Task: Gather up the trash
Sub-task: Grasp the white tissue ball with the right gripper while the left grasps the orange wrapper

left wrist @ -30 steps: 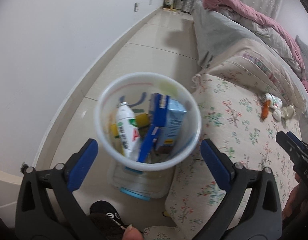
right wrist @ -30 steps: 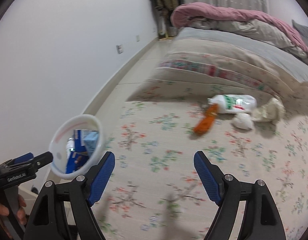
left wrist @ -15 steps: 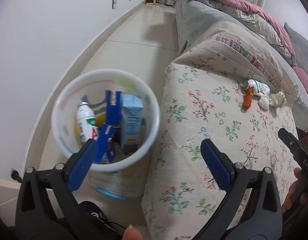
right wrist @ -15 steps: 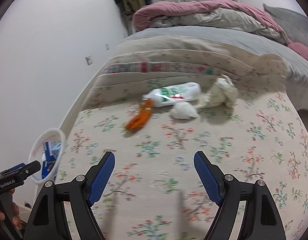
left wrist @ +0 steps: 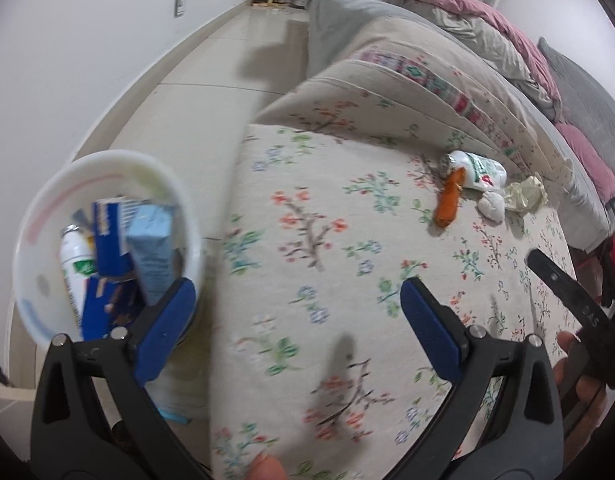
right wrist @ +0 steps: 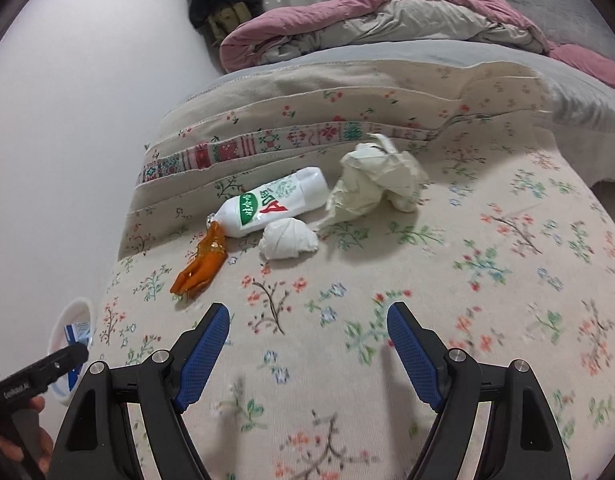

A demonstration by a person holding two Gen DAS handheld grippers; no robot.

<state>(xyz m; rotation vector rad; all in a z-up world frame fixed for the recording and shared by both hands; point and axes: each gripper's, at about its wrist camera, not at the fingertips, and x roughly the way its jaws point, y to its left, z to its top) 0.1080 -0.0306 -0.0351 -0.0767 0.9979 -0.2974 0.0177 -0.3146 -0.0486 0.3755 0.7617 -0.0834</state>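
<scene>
Floral bedding (right wrist: 487,264) fills the ground beneath both of your tools, with a white wall to the left and a heaped pink quilt (right wrist: 347,16) at the far end. Your right gripper (right wrist: 307,344) hovers over the cover with its blue pads spread wide and nothing between them. Just ahead of it lies the trash: an orange wrapper (right wrist: 201,266) ahead to the left, touching the neck of a white bottle (right wrist: 273,206) lying on its side, a small white wad (right wrist: 287,240) beside the bottle, and a larger crumpled paper (right wrist: 375,184) ahead to the right. Your left gripper (left wrist: 297,318) is likewise spread and empty. Off its left finger, beside the bed edge, stands a white bin (left wrist: 39,216) holding blue cartons (left wrist: 147,240) and another white bottle (left wrist: 75,268).
</scene>
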